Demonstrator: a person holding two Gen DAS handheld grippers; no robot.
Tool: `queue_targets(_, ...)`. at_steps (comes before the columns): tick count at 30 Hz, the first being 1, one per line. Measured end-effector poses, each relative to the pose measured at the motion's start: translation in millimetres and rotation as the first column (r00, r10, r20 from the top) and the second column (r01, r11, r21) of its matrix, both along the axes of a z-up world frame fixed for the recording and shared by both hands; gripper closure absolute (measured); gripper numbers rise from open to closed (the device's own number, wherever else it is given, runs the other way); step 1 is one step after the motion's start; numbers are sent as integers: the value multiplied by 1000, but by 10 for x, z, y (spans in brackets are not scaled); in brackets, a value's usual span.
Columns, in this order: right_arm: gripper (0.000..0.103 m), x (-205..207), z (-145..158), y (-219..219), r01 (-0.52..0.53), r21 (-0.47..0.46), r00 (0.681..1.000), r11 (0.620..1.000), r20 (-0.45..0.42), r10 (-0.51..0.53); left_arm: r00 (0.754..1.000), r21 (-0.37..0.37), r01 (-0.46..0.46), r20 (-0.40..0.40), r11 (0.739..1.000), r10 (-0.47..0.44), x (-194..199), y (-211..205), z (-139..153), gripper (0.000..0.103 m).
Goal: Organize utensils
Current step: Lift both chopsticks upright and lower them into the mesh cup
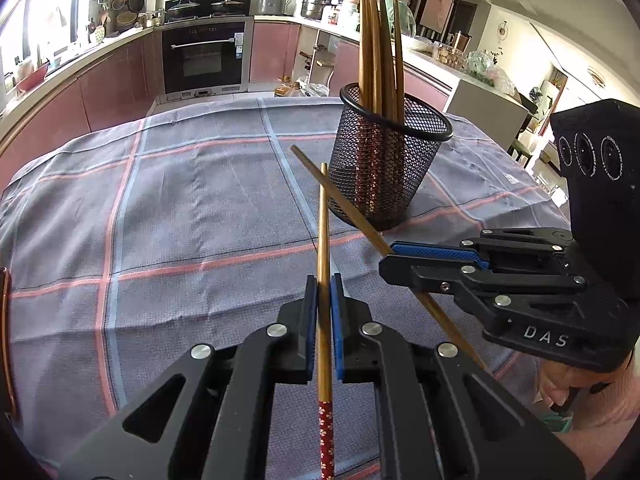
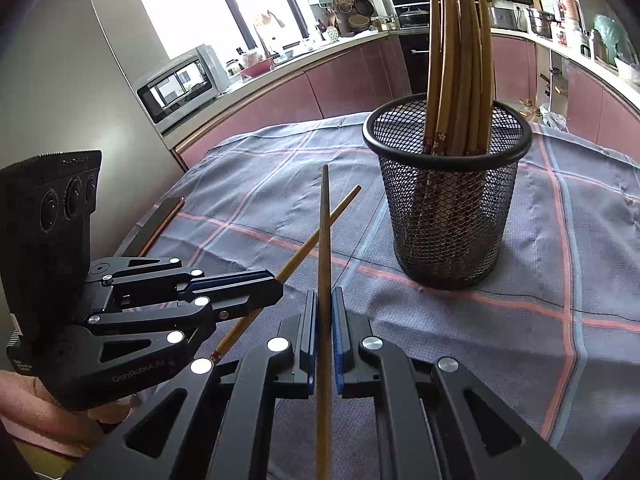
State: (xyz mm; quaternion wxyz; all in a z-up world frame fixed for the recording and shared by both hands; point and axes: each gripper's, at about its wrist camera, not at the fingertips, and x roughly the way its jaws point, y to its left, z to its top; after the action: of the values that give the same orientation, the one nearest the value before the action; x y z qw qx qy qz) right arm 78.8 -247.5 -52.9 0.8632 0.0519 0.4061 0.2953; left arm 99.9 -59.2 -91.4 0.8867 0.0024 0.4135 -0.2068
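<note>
- Closest in, left gripper (image 1: 324,332) fingers pinching a chopstick (image 1: 324,264), its red flowered end (image 1: 326,436) pointing back toward the camera.
- Right gripper (image 2: 324,336) fingers clamped on a second chopstick (image 2: 324,280); the two sticks appear to cross above the cloth.
- Mesh holder (image 2: 448,200) stands just ahead, already bristling with chopsticks.
- My read: untangle the crossing first, tip each stick upright over the rim, let go only once inside.
- Counter wears a grey plaid cloth (image 1: 160,220); kitchen behind, oven (image 1: 206,56), pink cabinets, bright window.
</note>
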Motion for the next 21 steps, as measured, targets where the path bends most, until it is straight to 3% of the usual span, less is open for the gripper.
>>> queue_targets(11, 97, 17, -97, -27, 7, 9, 999, 1000, -34, -7, 1000, -57, -11, -2, 998, 11, -12, 121, 70, 96)
queue_targets(21, 97, -44, 50, 43, -26, 33, 999, 999, 25, 25, 999, -61, 32, -23, 998, -33, -4, 58, 40, 95)
